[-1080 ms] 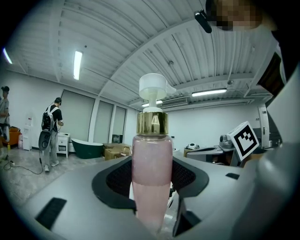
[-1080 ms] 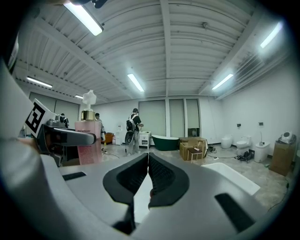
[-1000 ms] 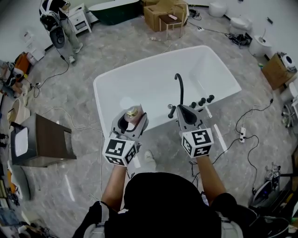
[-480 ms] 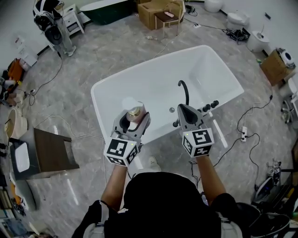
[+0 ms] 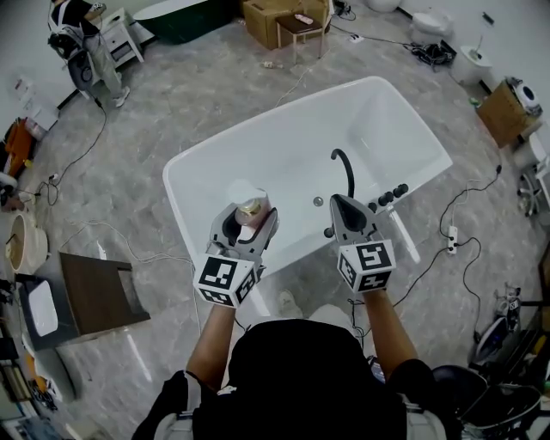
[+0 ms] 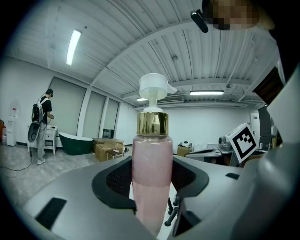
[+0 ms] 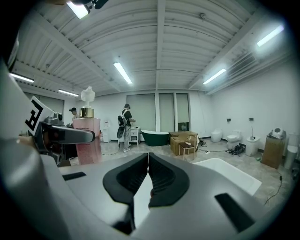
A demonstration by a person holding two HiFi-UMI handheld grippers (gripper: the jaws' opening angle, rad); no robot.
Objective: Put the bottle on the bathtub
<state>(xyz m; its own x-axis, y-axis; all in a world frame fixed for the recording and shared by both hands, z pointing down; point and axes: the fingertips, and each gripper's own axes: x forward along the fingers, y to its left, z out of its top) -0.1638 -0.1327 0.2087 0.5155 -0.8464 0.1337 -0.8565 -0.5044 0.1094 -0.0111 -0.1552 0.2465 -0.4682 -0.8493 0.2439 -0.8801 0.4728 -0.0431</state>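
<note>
A pink pump bottle (image 5: 250, 209) with a gold collar and white pump head stands upright between the jaws of my left gripper (image 5: 248, 216), which is shut on it. In the left gripper view the bottle (image 6: 151, 178) fills the middle, clamped by both black pads. It is held over the near rim of the white bathtub (image 5: 206, 155). My right gripper (image 5: 343, 209) is shut with nothing in it, its jaws touching in the right gripper view (image 7: 148, 161). It hovers by the black faucet (image 5: 345, 168) on the tub's near rim.
Black tap knobs (image 5: 391, 193) line the tub rim right of the faucet. A dark cabinet (image 5: 99, 292) stands at the left, cables run over the marble floor, cardboard boxes (image 5: 266, 17) and a dark green tub sit at the far end, and a person (image 5: 73, 30) stands far left.
The head view has shifted closer over the tub. Both grippers hold about the same pose, the bottle still gripped in the left one.
</note>
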